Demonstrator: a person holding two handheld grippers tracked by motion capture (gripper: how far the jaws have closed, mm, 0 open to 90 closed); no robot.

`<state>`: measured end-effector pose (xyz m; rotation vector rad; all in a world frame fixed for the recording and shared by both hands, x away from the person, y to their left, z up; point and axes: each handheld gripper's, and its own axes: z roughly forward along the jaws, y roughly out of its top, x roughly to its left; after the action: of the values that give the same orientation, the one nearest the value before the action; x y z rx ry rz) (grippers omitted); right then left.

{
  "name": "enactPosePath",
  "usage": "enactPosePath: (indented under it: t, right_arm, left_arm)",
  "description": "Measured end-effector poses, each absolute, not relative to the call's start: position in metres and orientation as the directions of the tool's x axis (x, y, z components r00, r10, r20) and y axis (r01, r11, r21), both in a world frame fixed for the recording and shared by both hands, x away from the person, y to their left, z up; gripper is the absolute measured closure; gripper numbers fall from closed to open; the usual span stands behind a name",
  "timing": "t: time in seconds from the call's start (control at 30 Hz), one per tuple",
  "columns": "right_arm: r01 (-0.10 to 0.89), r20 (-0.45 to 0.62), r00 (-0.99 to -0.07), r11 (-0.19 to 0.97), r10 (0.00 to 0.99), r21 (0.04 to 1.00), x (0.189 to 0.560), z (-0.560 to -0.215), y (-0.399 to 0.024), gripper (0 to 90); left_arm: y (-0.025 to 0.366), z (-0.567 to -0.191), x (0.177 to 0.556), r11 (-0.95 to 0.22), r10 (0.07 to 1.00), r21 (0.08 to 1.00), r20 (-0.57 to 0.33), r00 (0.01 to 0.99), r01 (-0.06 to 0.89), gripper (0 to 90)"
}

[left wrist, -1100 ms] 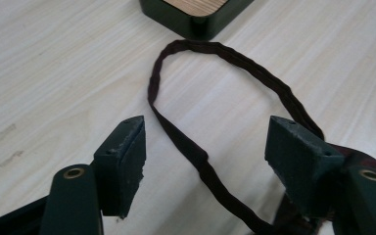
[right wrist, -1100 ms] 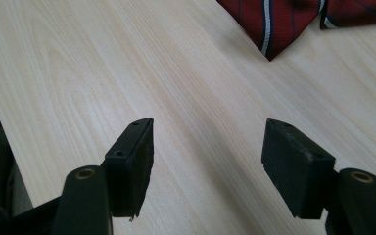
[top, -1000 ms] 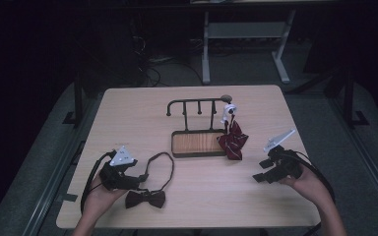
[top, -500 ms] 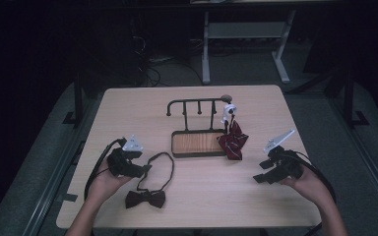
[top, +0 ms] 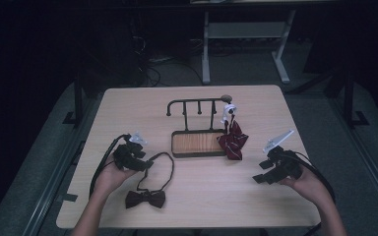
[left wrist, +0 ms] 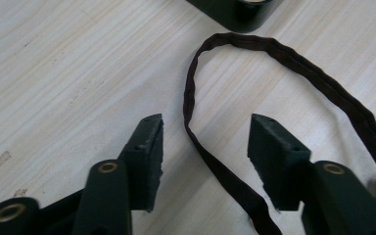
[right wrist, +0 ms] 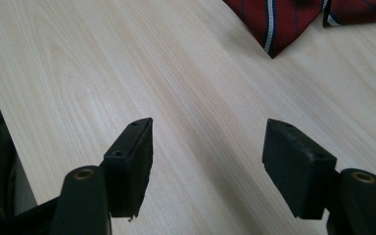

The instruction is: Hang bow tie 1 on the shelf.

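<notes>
Left gripper view crops the strap (left wrist: 215, 161) running between wide fingers (left wrist: 147, 147); right fingers (right wrist: 132, 161) wide too.

Dim room, dark beyond the lit table (top: 128, 105). Light wood-grain top, rounded corners, pale scuff near one edge. Grey floor (top: 39, 167) around it on both sides. Behind, a second desk on a white frame (top: 246, 37), its feet on the floor. Loose cables (top: 152, 69) on the floor left of that frame.
</notes>
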<state>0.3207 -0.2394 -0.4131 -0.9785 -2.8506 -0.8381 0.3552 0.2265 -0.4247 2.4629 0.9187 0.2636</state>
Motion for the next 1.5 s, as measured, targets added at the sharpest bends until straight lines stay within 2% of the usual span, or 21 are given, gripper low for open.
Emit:
enactPosePath:
  t: [0.27,0.67,0.93,1.1,1.27,1.5]
  right_arm:
    - [0.572,0.177,-0.804,0.659,0.567,0.488,0.32,-0.412,-0.238,34.5]
    - [0.561,0.171,-0.812,0.666,0.558,0.493,0.321,-0.413,-0.233,33.8]
    - [0.556,0.165,-0.815,0.667,0.556,0.495,0.32,-0.412,-0.231,33.9]
    - [0.558,0.161,-0.811,0.661,0.562,0.502,0.32,-0.411,-0.232,33.8]
    - [0.559,0.157,-0.806,0.648,0.57,0.518,0.319,-0.408,-0.234,33.9]
    - [0.565,0.157,-0.802,0.646,0.576,0.514,0.32,-0.409,-0.235,33.9]
  left_arm:
    - [0.225,-0.432,0.356,-0.633,0.687,0.523,0.04,0.726,0.57,62.5]
    - [0.224,-0.44,0.36,-0.656,0.678,0.48,0.035,0.734,0.582,69.3]
    - [0.223,-0.443,0.361,-0.666,0.667,0.472,0.028,0.745,0.578,78.8]
    - [0.221,-0.445,0.361,-0.671,0.662,0.46,0.017,0.749,0.582,80.1]
    - [0.221,-0.445,0.36,-0.682,0.65,0.459,0.024,0.759,0.57,88.7]
    - [0.22,-0.441,0.357,-0.688,0.641,0.462,0.026,0.767,0.559,89.7]
